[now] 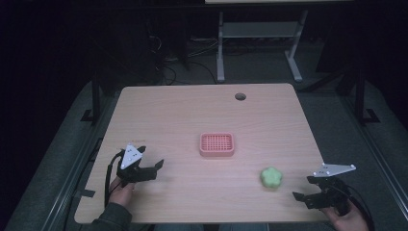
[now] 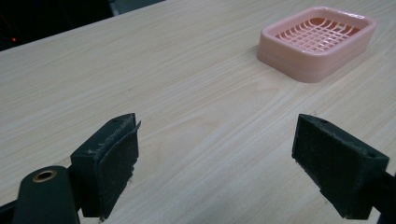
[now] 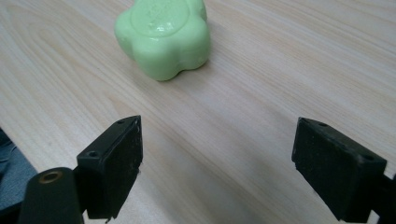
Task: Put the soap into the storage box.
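Your right claw (image 3: pixel 217 168) has its black jaws spread wide with nothing between them, hovering low over the pale wooden surface (image 1: pixel 168 110). The pale green flower-shaped soap bar (image 3: pixel 162 35) sits straight ahead of it, just a bit left of the jaws' centreline in the right gripper view. It's near that claw but not touching, and it's lobed and roundish, so there's no real long axis to line up with. In the high view the soap (image 1: pixel 271 177) lies between the right claw (image 1: pixel 308 189) and the pink plastic soap dish with the grid bottom (image 1: pixel 217 145), down and to the right of the dish.

Your left claw (image 1: pixel 153 166) is also wide open and empty, well off to the dish's left, so it's the far hand for the soap. I'd say the right one takes this: nudge forward and slightly left until the jaws straddle the soap.
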Available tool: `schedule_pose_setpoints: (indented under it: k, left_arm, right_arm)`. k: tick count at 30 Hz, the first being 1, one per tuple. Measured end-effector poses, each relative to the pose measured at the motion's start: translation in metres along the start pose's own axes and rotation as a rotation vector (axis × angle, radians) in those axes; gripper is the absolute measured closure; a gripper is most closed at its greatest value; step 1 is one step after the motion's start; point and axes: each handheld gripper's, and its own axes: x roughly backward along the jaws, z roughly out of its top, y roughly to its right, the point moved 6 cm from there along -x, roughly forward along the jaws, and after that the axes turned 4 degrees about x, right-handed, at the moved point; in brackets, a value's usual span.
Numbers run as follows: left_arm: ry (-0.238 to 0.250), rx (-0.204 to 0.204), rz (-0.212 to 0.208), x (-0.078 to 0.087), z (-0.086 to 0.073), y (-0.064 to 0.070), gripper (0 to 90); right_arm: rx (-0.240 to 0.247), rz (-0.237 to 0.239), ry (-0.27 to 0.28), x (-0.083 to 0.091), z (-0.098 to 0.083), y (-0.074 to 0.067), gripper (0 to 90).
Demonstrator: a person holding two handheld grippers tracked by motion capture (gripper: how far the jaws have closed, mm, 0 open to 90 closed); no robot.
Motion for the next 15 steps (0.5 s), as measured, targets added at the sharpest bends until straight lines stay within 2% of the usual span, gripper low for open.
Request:
schedule_pose_setpoints:
  k: [4,15]
  left_arm:
    - [-0.002,0.0,-0.004,0.0001,-0.0006,0.0003,14.3]
    - [0.004,-0.006,-0.011,0.004,0.0004,0.0006,14.3]
  right_arm:
    - [-0.004,0.003,0.004,-0.0001,0.0007,-0.001,16.2]
    - [0.027,-0.005,-0.011,-0.0013,0.0074,-0.0068,16.1]
